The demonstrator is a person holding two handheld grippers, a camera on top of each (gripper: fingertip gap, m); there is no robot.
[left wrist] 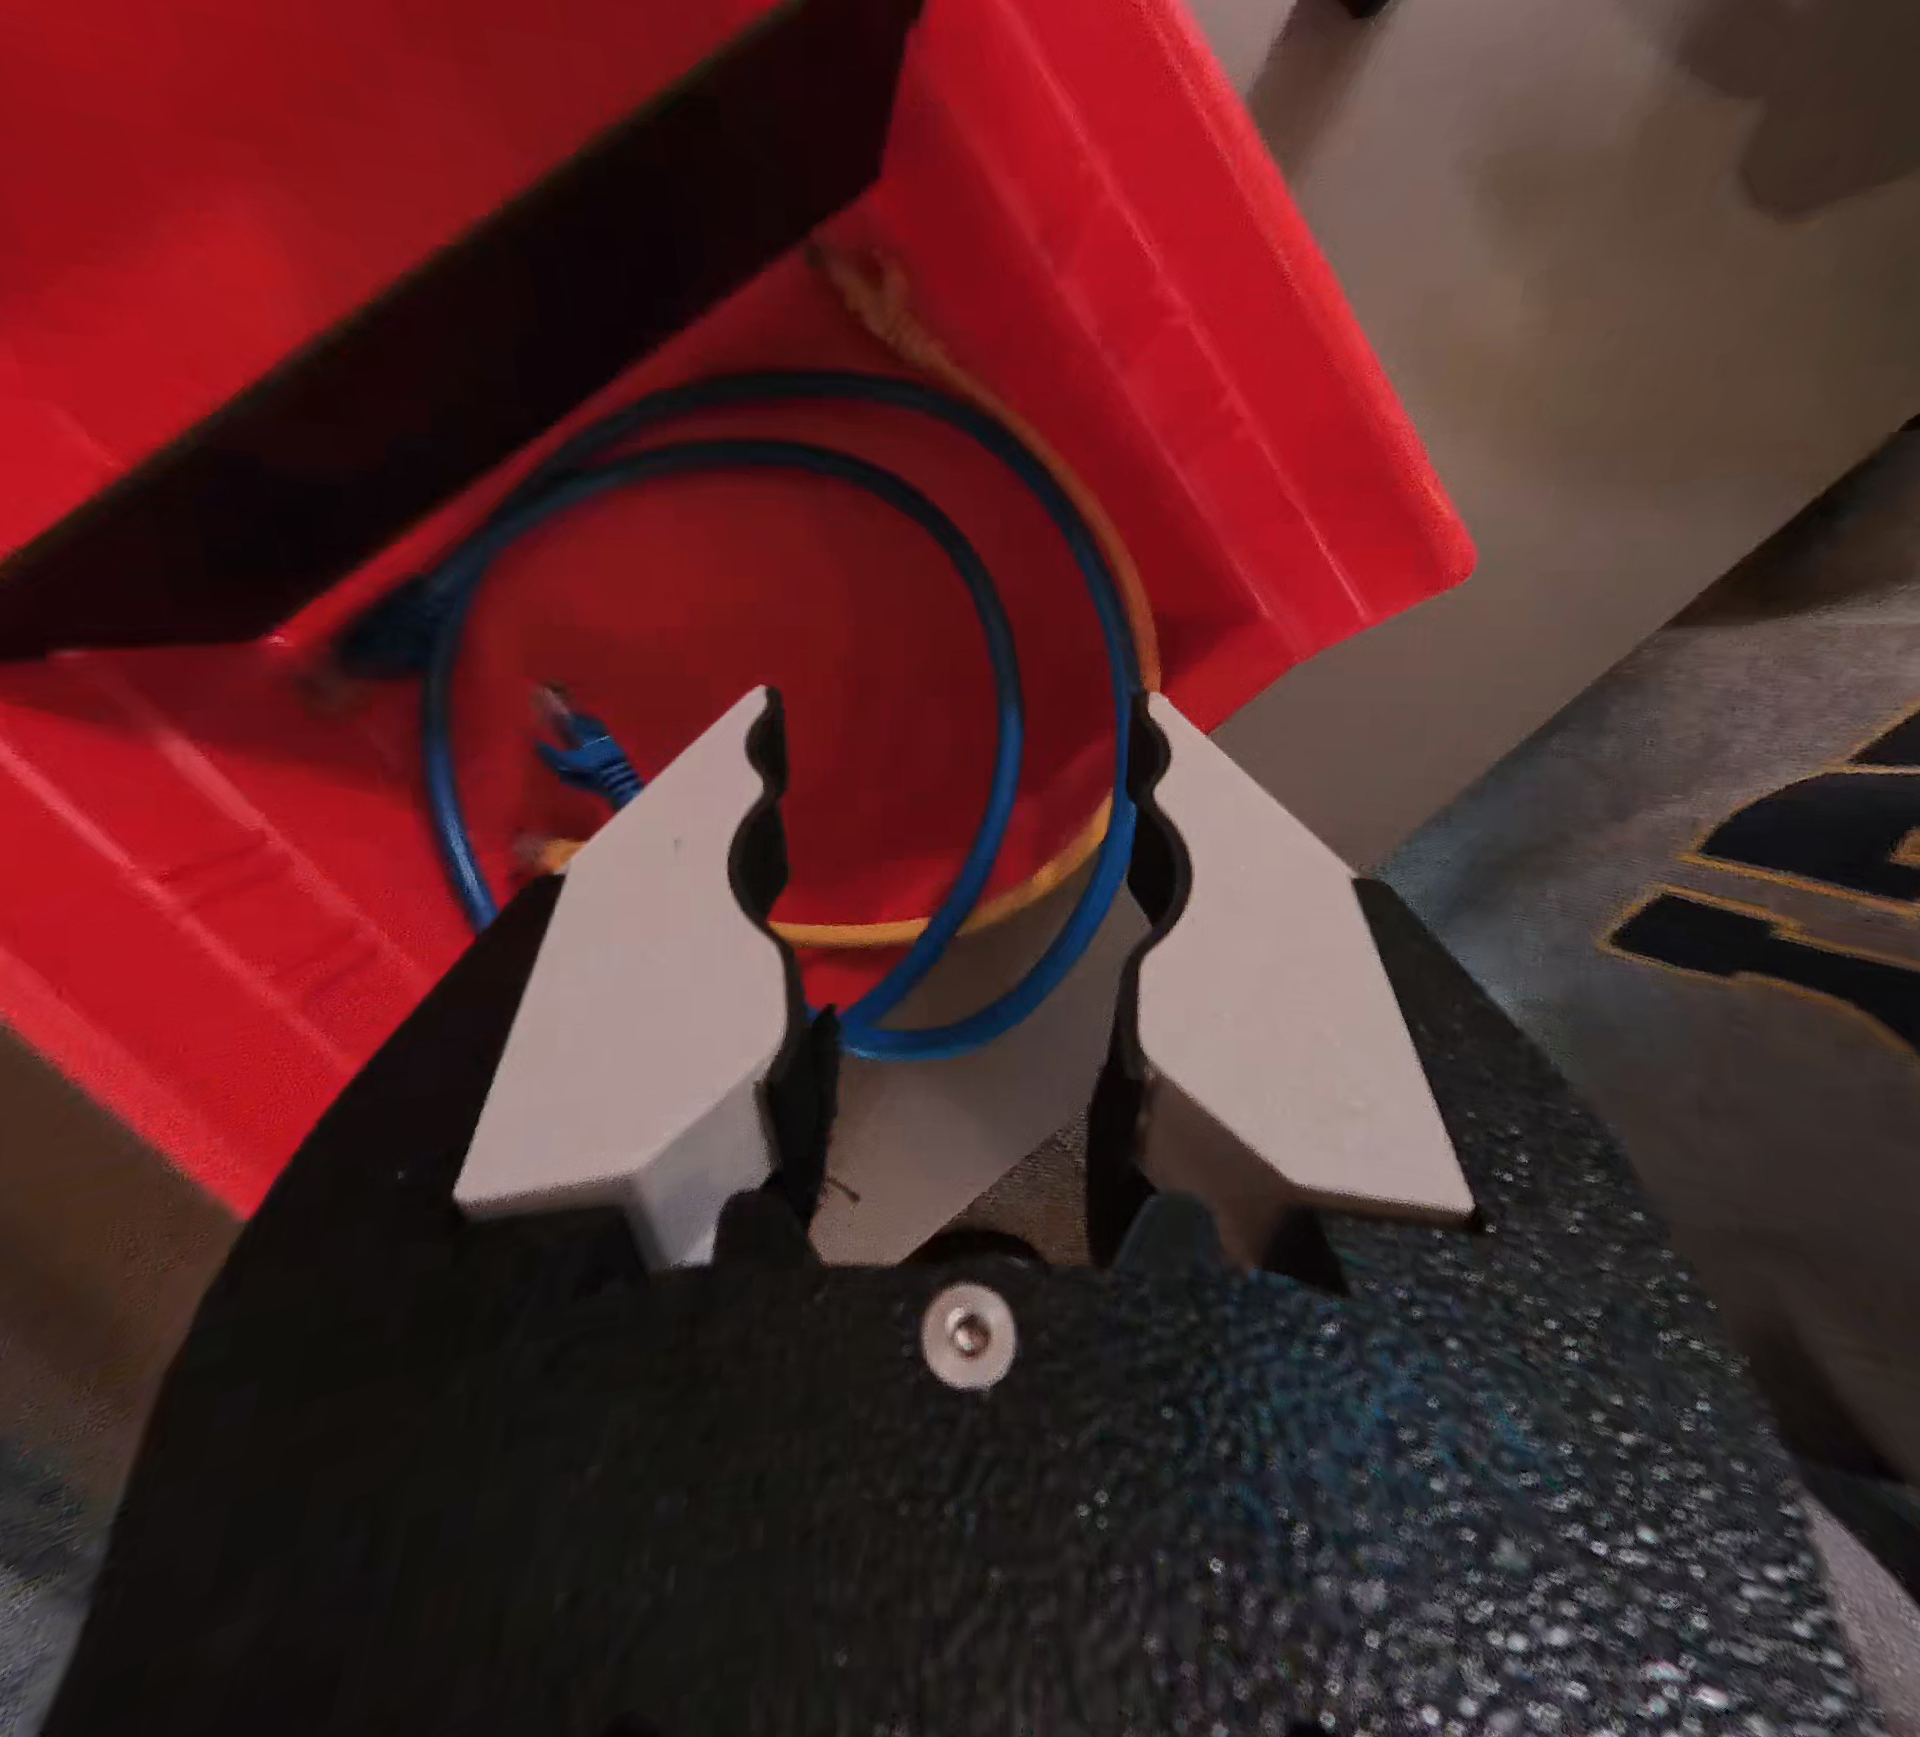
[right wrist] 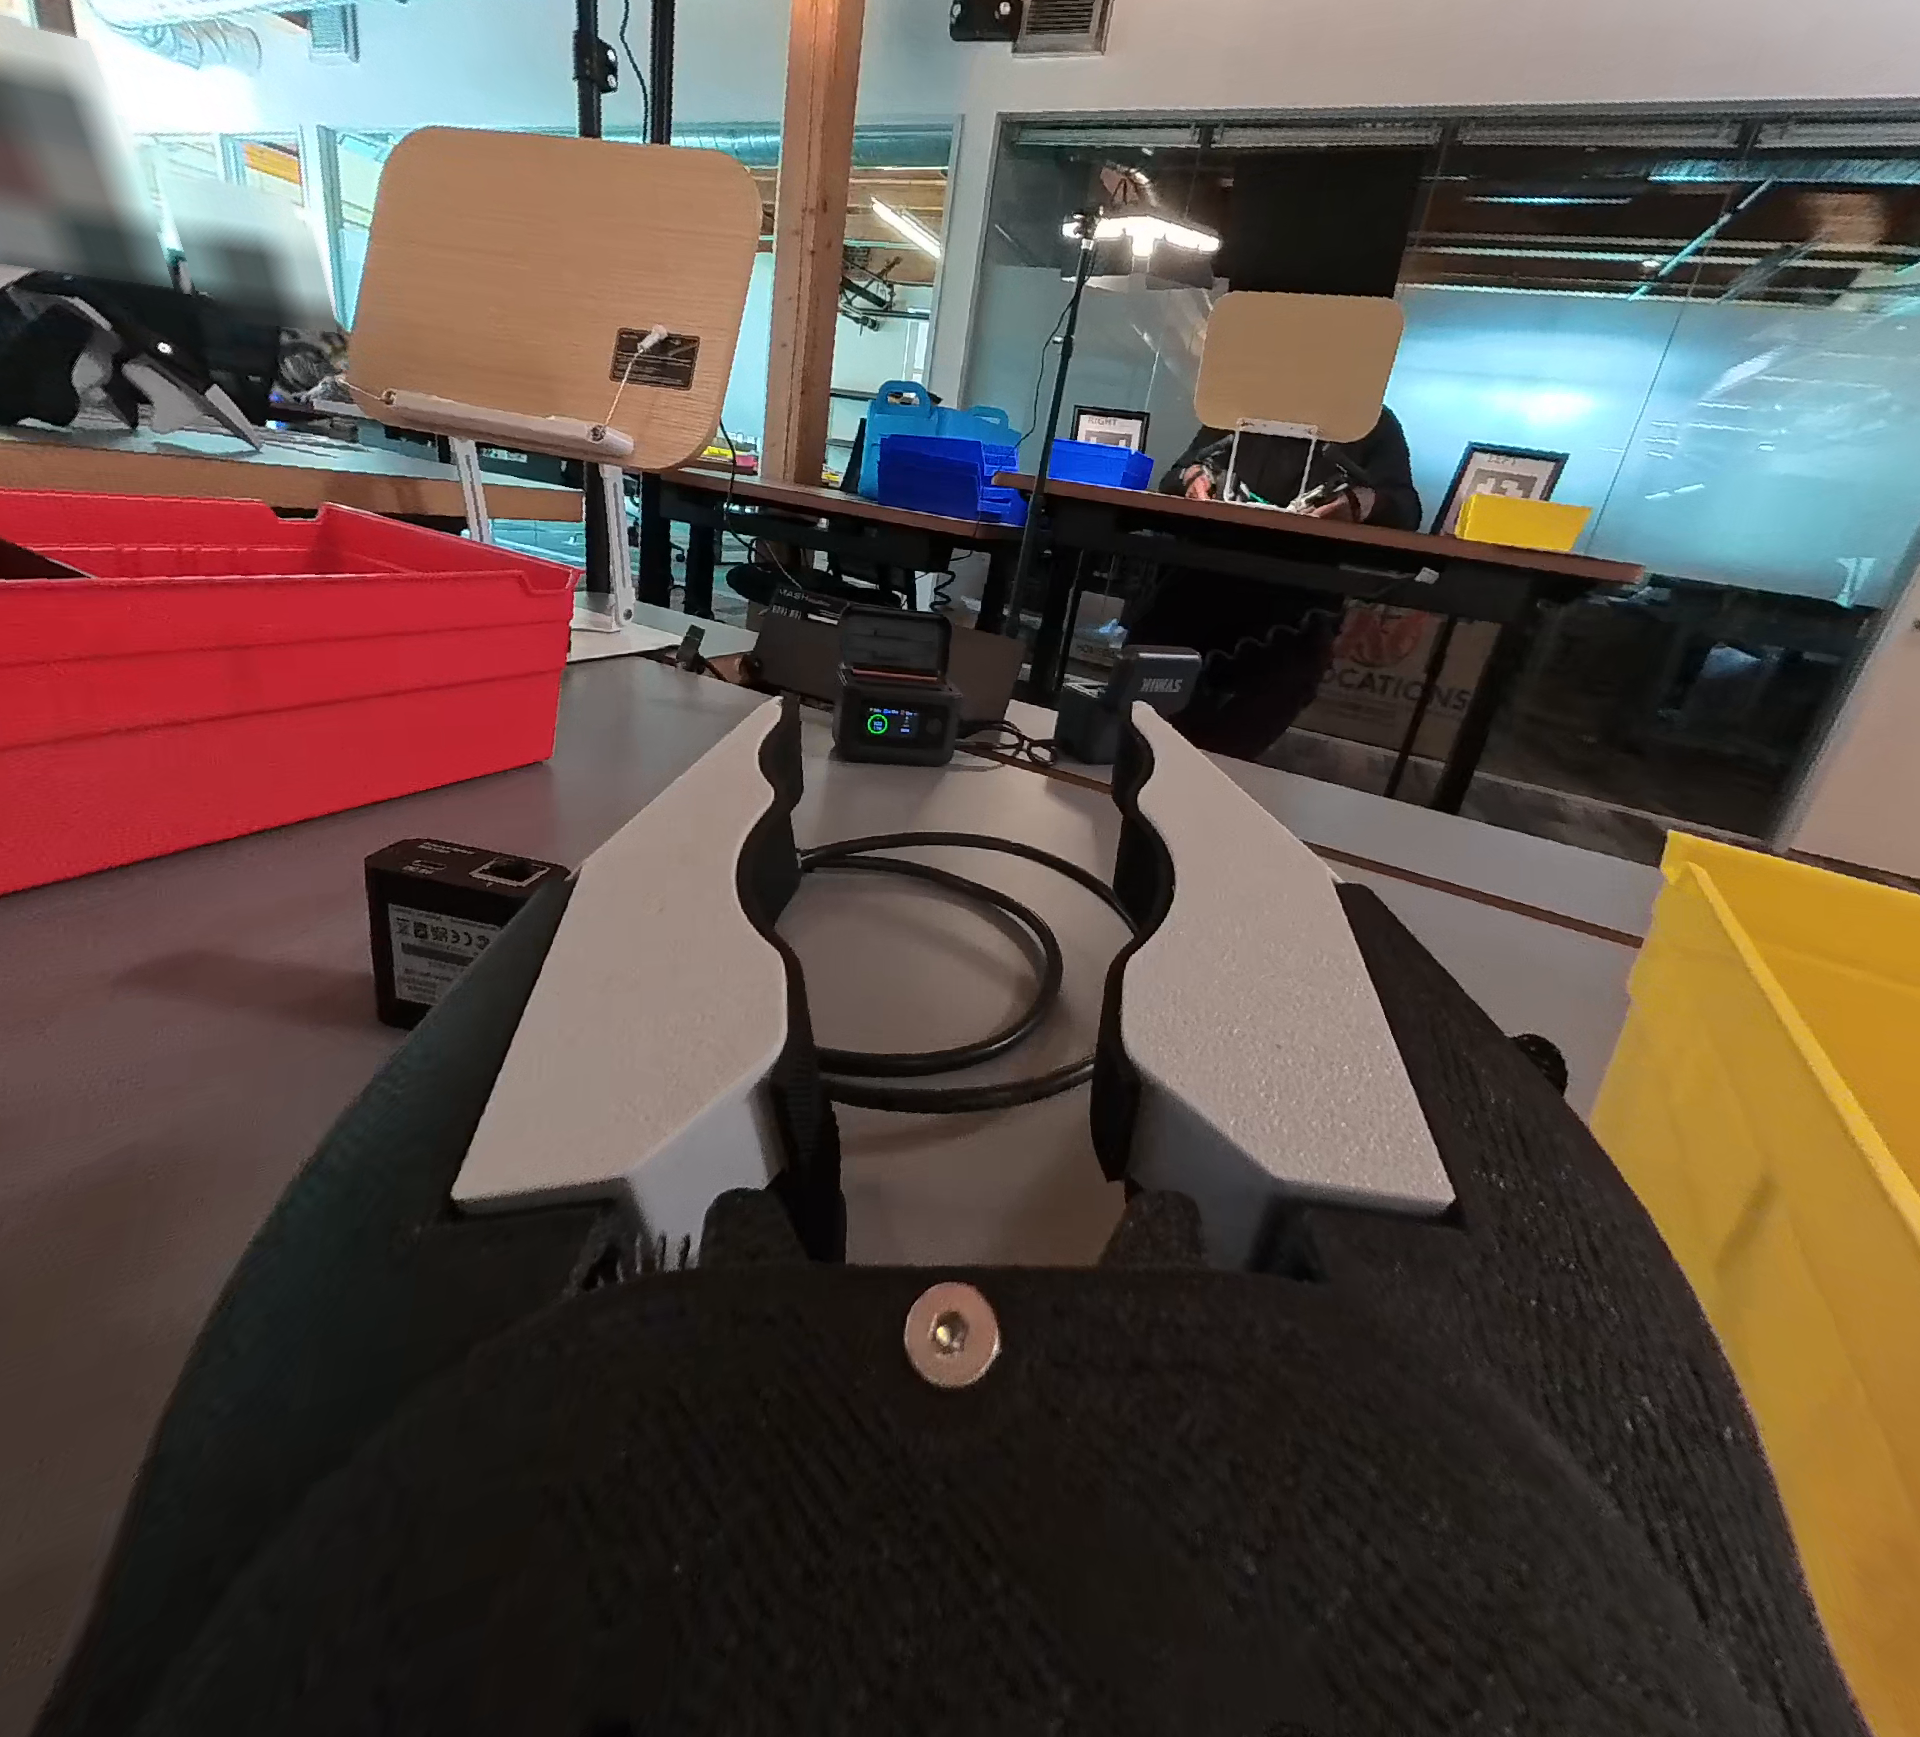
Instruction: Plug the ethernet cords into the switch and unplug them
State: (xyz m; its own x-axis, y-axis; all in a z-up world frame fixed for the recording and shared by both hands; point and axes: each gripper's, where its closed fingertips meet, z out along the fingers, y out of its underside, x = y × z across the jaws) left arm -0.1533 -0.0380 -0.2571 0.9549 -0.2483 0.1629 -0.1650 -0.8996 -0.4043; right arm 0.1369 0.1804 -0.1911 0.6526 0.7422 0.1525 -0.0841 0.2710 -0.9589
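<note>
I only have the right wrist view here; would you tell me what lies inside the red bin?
Observer: Inside the red bin, a coiled blue cord and a yellow cord lie on the floor.
Operator: Is the left gripper holding either?
Observer: No, the left gripper is open above them, gripping nothing.
Operator: Anything else in there?
Observer: A black divider crosses the bin, beyond the cords.
</note>
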